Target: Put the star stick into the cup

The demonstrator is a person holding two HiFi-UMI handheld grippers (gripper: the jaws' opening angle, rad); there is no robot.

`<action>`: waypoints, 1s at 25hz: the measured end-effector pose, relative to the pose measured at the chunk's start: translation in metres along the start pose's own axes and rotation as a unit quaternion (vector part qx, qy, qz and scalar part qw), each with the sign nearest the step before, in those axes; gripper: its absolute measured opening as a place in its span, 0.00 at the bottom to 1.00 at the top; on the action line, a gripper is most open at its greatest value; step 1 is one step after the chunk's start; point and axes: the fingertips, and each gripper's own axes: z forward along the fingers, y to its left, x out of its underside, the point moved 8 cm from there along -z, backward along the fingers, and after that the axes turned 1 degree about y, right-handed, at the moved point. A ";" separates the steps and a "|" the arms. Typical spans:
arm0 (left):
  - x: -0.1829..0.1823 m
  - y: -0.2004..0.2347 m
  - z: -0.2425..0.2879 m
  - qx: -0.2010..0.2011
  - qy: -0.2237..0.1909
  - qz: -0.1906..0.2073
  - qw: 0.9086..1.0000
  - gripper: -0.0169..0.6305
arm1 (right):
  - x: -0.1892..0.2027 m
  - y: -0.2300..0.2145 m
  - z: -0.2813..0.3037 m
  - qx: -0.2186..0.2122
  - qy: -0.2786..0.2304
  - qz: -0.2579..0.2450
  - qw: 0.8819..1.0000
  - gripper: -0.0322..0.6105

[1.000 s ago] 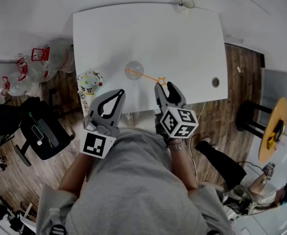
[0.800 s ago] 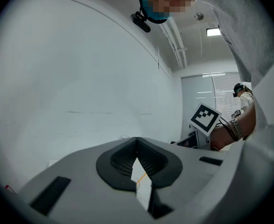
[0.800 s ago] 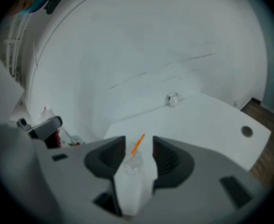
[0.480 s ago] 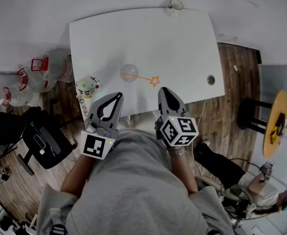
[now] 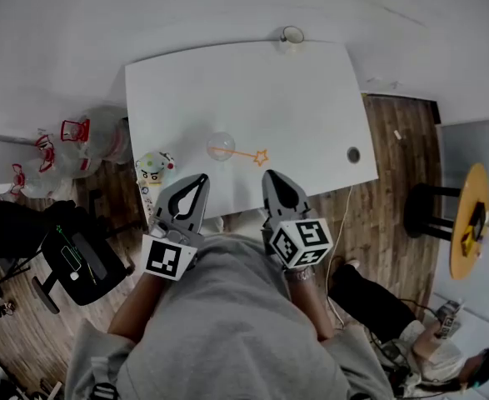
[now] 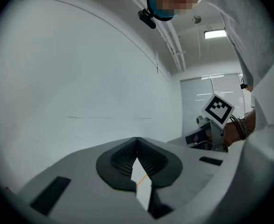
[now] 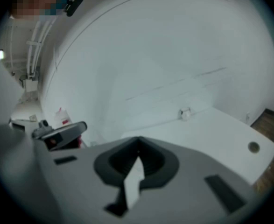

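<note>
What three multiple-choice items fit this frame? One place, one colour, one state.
1. Where is the plain end of the star stick?
A. In the clear cup
B. In a bowl
C. Under a cloth

2. What colour is the star stick?
A. Blue
B. Orange
C. Green

3. What state is the right gripper in?
A. Open and empty
B. Shut on the star stick
C. Shut and empty

Key:
1 A: in the head view the stick's end lies inside the cup's rim, with the star outside it.
2 B: both the shaft and the star outline are orange.
3 C: its jaws have just closed, and the tips meet with nothing between them.
</note>
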 end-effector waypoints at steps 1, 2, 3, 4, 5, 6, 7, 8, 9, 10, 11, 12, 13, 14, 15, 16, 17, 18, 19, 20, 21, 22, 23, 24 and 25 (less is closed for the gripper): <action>-0.001 0.000 -0.001 -0.002 -0.002 0.000 1.000 0.07 | -0.002 0.002 -0.001 -0.003 -0.004 -0.002 1.000 0.10; -0.002 0.001 -0.002 -0.005 -0.003 -0.001 1.000 0.07 | -0.005 0.003 -0.002 -0.005 -0.009 -0.004 1.000 0.10; -0.004 0.002 -0.003 -0.009 -0.005 -0.002 1.000 0.07 | -0.008 0.004 -0.003 -0.007 -0.013 -0.006 1.000 0.10; -0.005 0.003 -0.004 -0.014 -0.007 -0.004 1.000 0.07 | -0.011 0.005 -0.004 -0.009 -0.019 -0.007 1.000 0.10; -0.008 0.006 -0.005 -0.019 -0.011 -0.005 1.000 0.07 | -0.014 0.006 -0.005 -0.010 -0.024 -0.008 1.000 0.10; -0.011 0.008 -0.006 -0.024 -0.016 -0.005 1.000 0.07 | -0.018 0.007 -0.006 -0.010 -0.030 -0.010 0.999 0.10; -0.014 0.011 -0.007 -0.030 -0.022 -0.004 0.999 0.07 | -0.023 0.008 -0.007 -0.011 -0.036 -0.013 0.999 0.10; -0.018 0.013 -0.007 -0.035 -0.028 -0.003 0.999 0.07 | -0.028 0.008 -0.008 -0.011 -0.042 -0.016 0.999 0.10; -0.023 0.016 -0.008 -0.039 -0.034 -0.002 0.999 0.07 | -0.033 0.009 -0.009 -0.011 -0.050 -0.020 0.998 0.10; -0.027 0.019 -0.009 -0.043 -0.040 -0.001 0.998 0.07 | -0.039 0.009 -0.009 -0.010 -0.058 -0.023 0.998 0.10; -0.032 0.022 -0.010 -0.047 -0.046 0.001 0.998 0.07 | -0.045 0.011 -0.011 -0.010 -0.067 -0.026 0.997 0.10; -0.037 0.025 -0.011 -0.049 -0.051 0.003 0.997 0.07 | -0.051 0.012 -0.012 -0.010 -0.076 -0.028 0.997 0.10; -0.041 0.027 -0.013 -0.051 -0.056 0.007 0.997 0.07 | -0.057 0.014 -0.014 -0.010 -0.086 -0.031 0.996 0.10; -0.046 0.029 -0.013 -0.052 -0.061 0.012 0.997 0.07 | -0.064 0.016 -0.016 -0.011 -0.095 -0.034 0.995 0.10; -0.051 0.030 -0.013 -0.052 -0.066 0.019 0.996 0.07 | -0.071 0.017 -0.018 -0.012 -0.105 -0.037 0.994 0.10; -0.056 0.032 -0.012 -0.053 -0.073 0.025 0.996 0.07 | -0.078 0.018 -0.019 -0.013 -0.114 -0.042 0.992 0.10; -0.061 0.034 -0.012 -0.053 -0.081 0.030 0.995 0.07 | -0.085 0.019 -0.021 -0.013 -0.123 -0.047 0.991 0.10; -0.066 0.035 -0.012 -0.054 -0.088 0.034 0.994 0.07 | -0.091 0.020 -0.023 -0.014 -0.131 -0.052 0.990 0.10; -0.071 0.036 -0.013 -0.055 -0.094 0.038 0.993 0.07 | -0.096 0.021 -0.025 -0.014 -0.139 -0.056 0.989 0.10; -0.075 0.036 -0.015 -0.057 -0.098 0.043 0.993 0.07 | -0.099 0.023 -0.028 -0.013 -0.145 -0.059 0.988 0.10; -0.078 0.037 -0.018 -0.058 -0.102 0.048 0.992 0.07 | -0.102 0.024 -0.032 -0.013 -0.151 -0.062 0.987 0.10; -0.082 0.037 -0.020 -0.059 -0.106 0.053 0.991 0.07 | -0.105 0.025 -0.034 -0.013 -0.156 -0.064 0.986 0.10; -0.085 0.038 -0.021 -0.061 -0.110 0.056 0.990 0.07 | -0.107 0.025 -0.036 -0.013 -0.160 -0.064 0.985 0.10; -0.088 0.039 -0.021 -0.063 -0.113 0.059 0.990 0.07 | -0.109 0.025 -0.037 -0.014 -0.163 -0.065 0.984 0.10; -0.090 0.041 -0.022 -0.065 -0.116 0.062 0.989 0.07 | -0.110 0.026 -0.037 -0.014 -0.166 -0.065 0.984 0.10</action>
